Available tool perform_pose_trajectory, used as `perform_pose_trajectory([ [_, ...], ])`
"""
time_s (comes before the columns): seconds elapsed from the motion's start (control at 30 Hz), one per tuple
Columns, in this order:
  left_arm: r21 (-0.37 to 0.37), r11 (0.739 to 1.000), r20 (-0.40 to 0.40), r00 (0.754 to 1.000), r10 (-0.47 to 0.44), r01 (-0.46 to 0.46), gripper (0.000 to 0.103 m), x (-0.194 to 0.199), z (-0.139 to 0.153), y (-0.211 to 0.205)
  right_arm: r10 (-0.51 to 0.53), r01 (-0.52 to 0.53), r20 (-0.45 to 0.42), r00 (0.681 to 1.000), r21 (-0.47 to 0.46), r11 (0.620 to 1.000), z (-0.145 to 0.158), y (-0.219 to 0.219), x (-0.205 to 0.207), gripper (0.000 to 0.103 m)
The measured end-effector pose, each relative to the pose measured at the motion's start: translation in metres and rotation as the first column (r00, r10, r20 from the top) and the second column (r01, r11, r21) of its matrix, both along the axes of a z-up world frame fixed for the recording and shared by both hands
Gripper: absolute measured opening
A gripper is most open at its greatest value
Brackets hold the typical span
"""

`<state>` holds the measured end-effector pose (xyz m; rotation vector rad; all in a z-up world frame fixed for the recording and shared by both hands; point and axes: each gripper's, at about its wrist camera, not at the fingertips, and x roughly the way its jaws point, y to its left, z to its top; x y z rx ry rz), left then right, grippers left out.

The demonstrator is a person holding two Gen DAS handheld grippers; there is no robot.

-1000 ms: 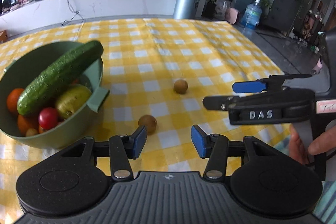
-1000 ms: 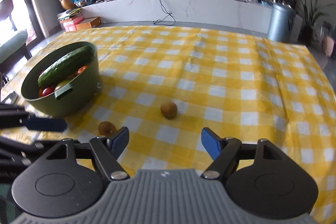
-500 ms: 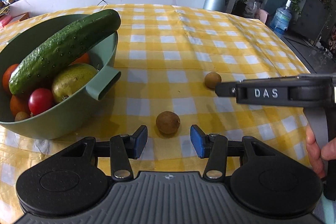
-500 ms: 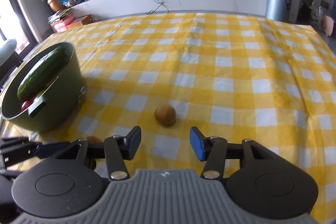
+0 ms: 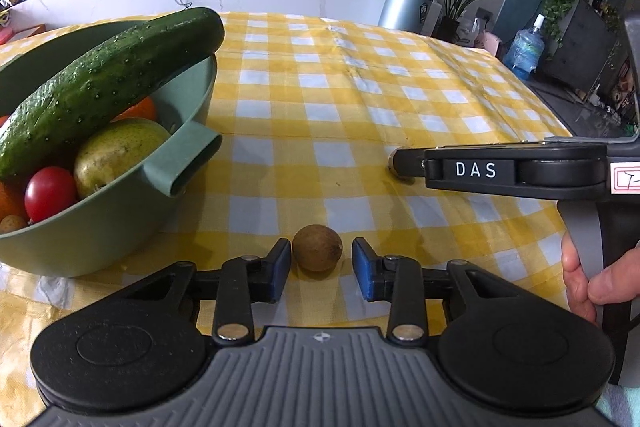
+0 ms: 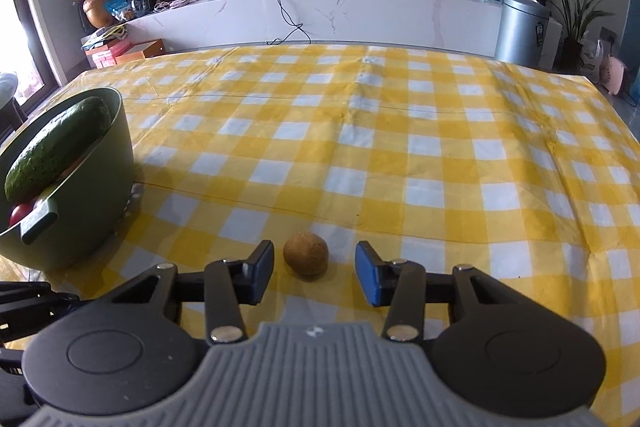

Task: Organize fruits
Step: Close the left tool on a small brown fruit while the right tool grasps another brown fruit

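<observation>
A small brown round fruit [image 5: 317,247] lies on the checked cloth between the blue pads of my open left gripper [image 5: 318,269], not touching them. A second brown fruit [image 6: 306,253] lies between the pads of my open right gripper [image 6: 314,271], also untouched. The green bowl [image 5: 100,227] at the left holds a cucumber [image 5: 104,87], a yellow-green pear [image 5: 116,151], a red tomato [image 5: 50,193] and orange fruit. The bowl also shows in the right wrist view [image 6: 92,195]. The right gripper appears side-on in the left wrist view [image 5: 400,165].
The yellow and white checked tablecloth [image 6: 400,147] covers the table. The bowl's handle [image 5: 184,167] juts toward the left fruit. A hand [image 5: 588,279] grips the right tool's handle. A grey bin [image 6: 520,31] and a white counter stand beyond the table.
Both grippers moved forward and down, so that each brown fruit now lies between its pads. Both stayed open.
</observation>
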<state>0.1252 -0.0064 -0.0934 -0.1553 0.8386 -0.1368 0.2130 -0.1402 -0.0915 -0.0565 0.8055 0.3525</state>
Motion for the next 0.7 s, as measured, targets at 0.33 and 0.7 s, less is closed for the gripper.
perform_pose_trajectory([
  [0.33,-0.002,1.0,0.011,1.0,-0.009,0.009,0.033,0.0021,-0.0002,-0.0012,0.013,-0.013,-0.012,1.0,-0.01,1.0,-0.006,0.0039,0.0035,0.032],
  [0.7,-0.015,1.0,0.009,1.0,-0.008,0.008,0.031,0.0027,-0.0012,0.0001,0.032,-0.032,-0.017,0.999,-0.002,1.0,-0.0089,0.0077,0.0058,0.023],
])
